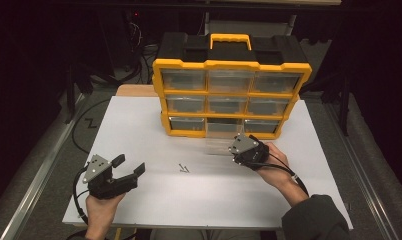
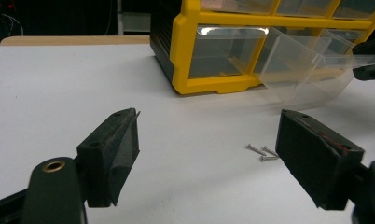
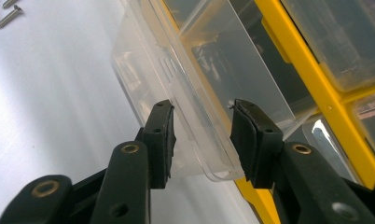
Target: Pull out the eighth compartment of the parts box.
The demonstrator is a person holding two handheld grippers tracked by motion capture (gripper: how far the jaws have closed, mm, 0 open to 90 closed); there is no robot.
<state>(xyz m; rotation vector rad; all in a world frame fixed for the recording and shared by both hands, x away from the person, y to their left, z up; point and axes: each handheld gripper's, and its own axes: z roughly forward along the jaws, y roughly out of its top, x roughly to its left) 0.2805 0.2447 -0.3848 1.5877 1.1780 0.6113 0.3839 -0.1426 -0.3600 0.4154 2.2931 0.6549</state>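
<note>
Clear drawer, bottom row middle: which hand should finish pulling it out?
Right. The right tongs already straddle the front wall of the clear drawer, which is partly out of the organizer. The left tongs stand open over bare table, nearer the screws.

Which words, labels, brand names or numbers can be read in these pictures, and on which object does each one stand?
None can be read: the yellow and black plastic organiser cabinet, its clear plastic pulled-out drawer, the small metal screws and the white table top show no legible text.

Three small screws (image 1: 184,168) (perhaps more) lie on the white table (image 1: 139,125).
</note>
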